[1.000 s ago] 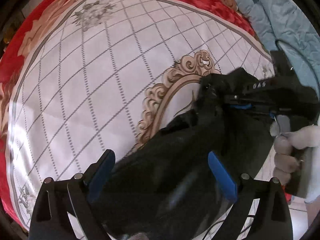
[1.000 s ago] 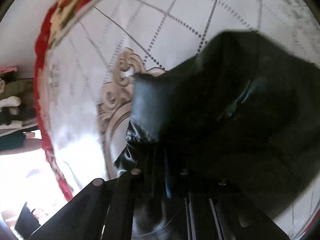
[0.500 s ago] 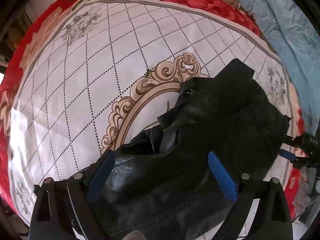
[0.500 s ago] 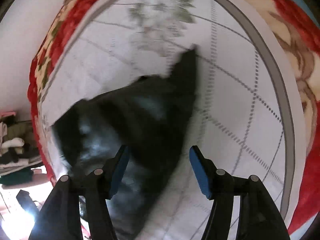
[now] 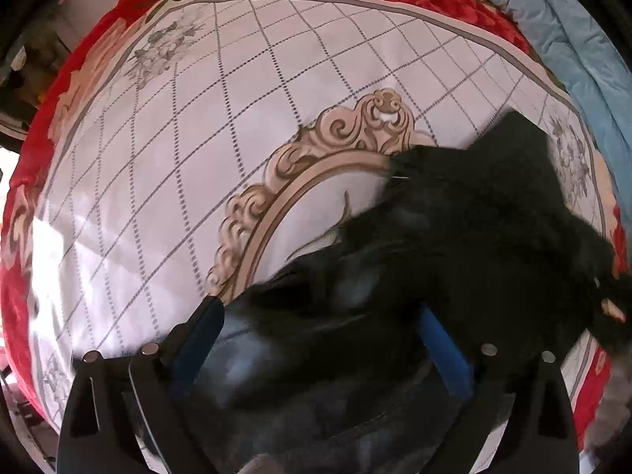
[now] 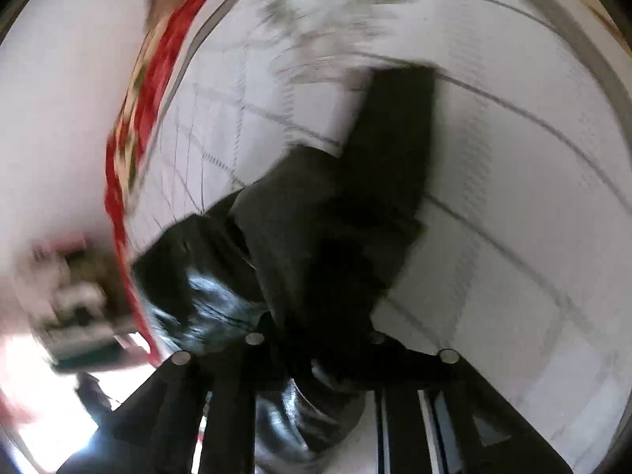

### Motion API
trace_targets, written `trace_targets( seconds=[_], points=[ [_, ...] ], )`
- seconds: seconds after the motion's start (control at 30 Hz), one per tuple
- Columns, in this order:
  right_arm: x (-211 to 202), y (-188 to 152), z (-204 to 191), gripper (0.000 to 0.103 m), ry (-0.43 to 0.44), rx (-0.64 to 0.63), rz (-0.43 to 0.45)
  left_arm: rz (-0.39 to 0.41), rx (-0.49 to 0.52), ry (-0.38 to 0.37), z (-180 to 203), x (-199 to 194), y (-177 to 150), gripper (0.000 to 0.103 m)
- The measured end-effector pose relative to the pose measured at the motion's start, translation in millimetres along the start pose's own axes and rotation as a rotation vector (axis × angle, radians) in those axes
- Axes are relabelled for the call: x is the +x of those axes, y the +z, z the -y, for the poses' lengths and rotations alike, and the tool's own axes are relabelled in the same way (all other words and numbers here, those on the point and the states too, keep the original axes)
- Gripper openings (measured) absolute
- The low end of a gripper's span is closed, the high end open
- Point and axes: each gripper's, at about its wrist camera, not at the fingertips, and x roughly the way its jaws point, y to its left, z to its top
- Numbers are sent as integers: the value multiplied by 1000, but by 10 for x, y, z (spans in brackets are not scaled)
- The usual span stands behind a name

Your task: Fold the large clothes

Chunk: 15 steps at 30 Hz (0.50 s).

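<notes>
black jacket [image 5: 454, 245] lies bunched on the bedspread [image 5: 197, 158]; left tongs [image 5: 322, 339] gape wide, right tongs [image 6: 316, 349] clamp its fabric

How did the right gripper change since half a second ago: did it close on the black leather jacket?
Yes. The right gripper, open then, is now shut on the black leather jacket over the white grid bedspread.

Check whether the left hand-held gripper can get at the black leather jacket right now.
Probably yes: the left hand-held gripper is open, and the black leather jacket on the floral bedspread lies directly between its fingers, nothing covering it.
</notes>
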Motion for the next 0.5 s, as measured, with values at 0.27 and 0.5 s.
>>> trace_targets(
  seconds=[0.27,0.5],
  points=[
    [-637,-1113,947,42,-219,316,-137,-46,63,-24,58,-190,-447,103],
    [-1084,-1228,-111,42,-365,-32,50,-11,49,-26,74,-76,-189,103]
  ],
)
